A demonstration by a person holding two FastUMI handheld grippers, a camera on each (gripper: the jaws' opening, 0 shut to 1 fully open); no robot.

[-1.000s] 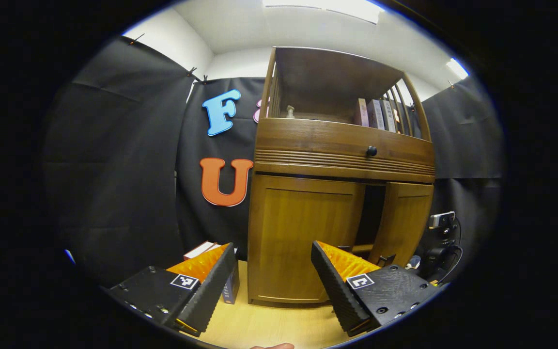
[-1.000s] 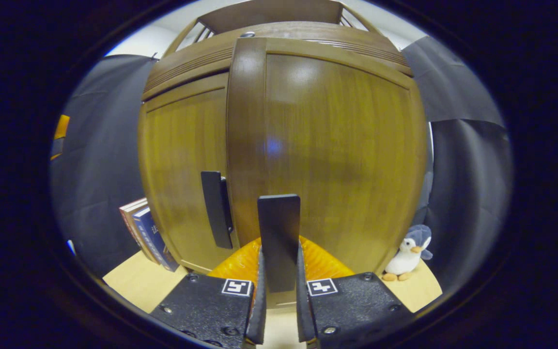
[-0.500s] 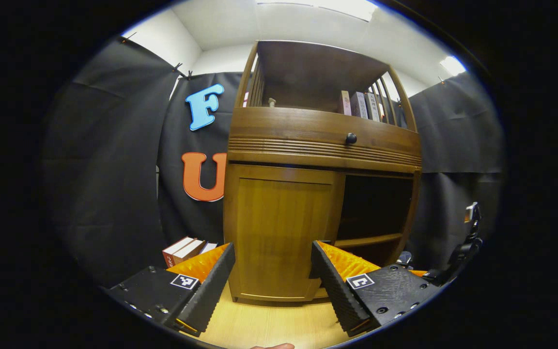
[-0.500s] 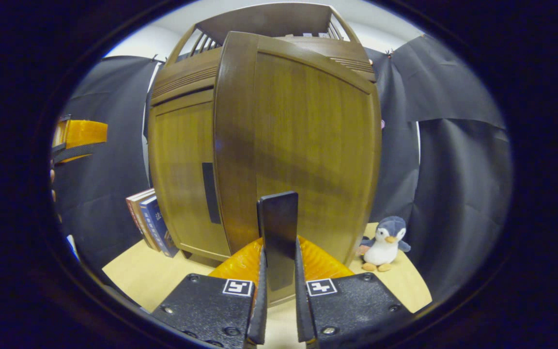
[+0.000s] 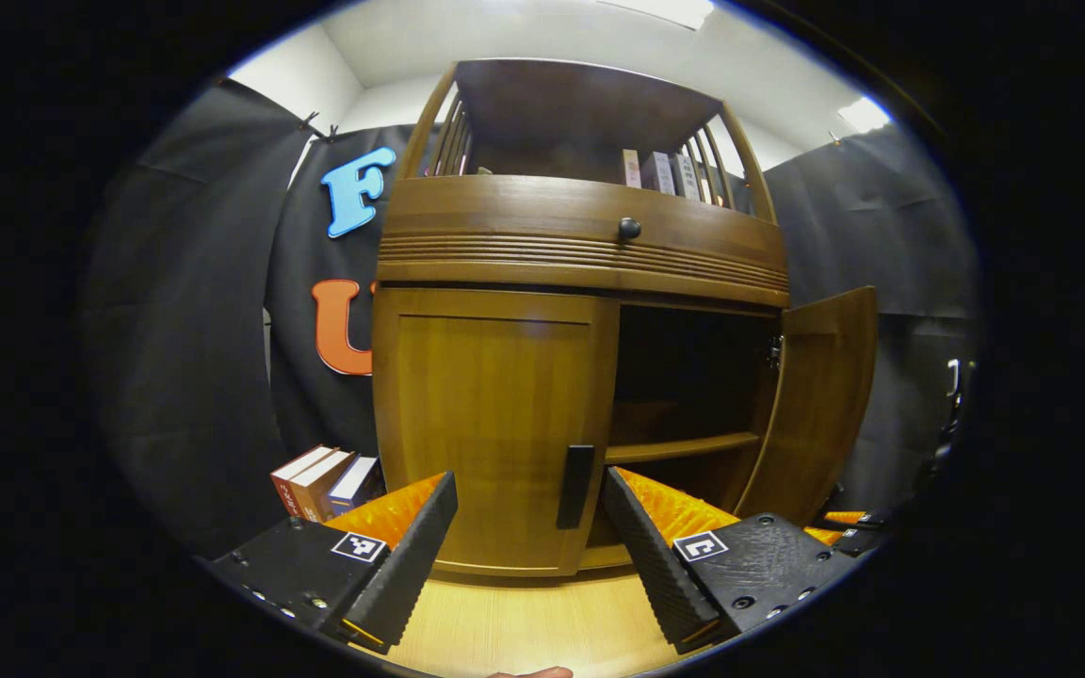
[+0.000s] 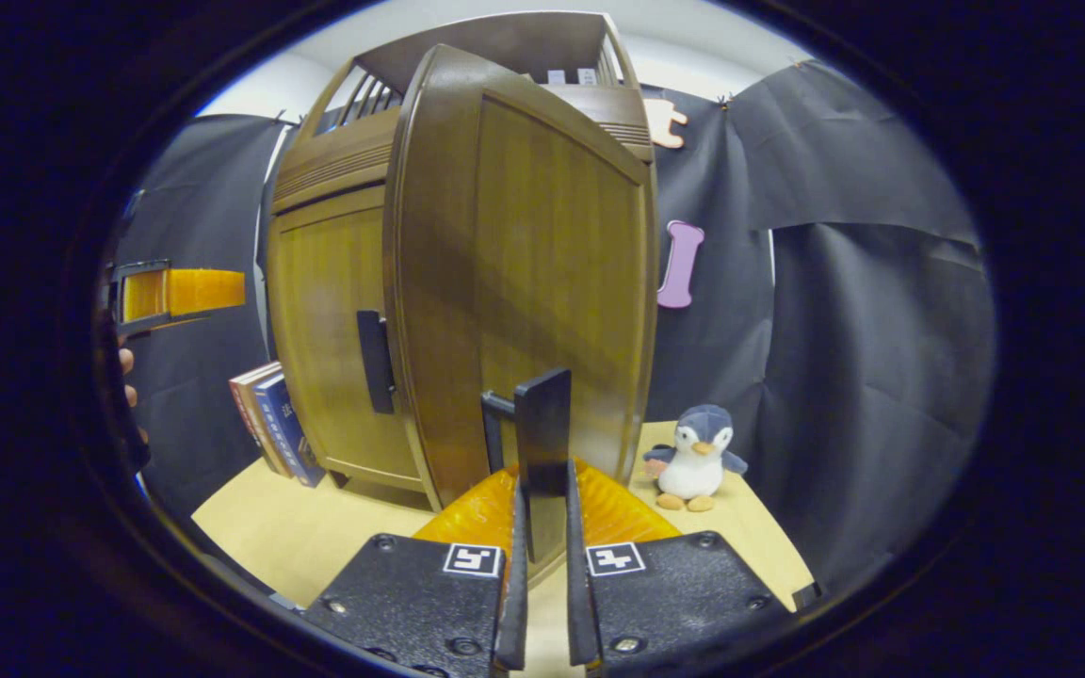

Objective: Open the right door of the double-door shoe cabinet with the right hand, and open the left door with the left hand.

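Observation:
The wooden shoe cabinet [image 5: 580, 254] stands on a pale wood floor. Its right door [image 5: 820, 395] is swung wide, baring a dark inside with a shelf [image 5: 674, 447]. In the right gripper view that right door [image 6: 542, 282] rises just ahead, and my right gripper [image 6: 542, 527] is shut on its black handle [image 6: 542, 428]. The left door [image 5: 495, 414] is closed, its black handle [image 5: 575, 485] just beyond and between my fingers. My left gripper [image 5: 528, 537] is open and holds nothing. That left gripper [image 6: 175, 292] also appears at the far left of the right gripper view, with a hand behind it.
Several books [image 5: 321, 476] lean beside the cabinet's left side. A plush penguin [image 6: 693, 457] sits on the floor by the open door's far edge. A drawer with a round knob [image 5: 629, 228] and a bookshelf top the cabinet. Black cloth walls close in all round.
The right door has swung from partly open to wide open, pulled by my right gripper. My left gripper has moved closer to the left door's handle, which now lies between its fingers.

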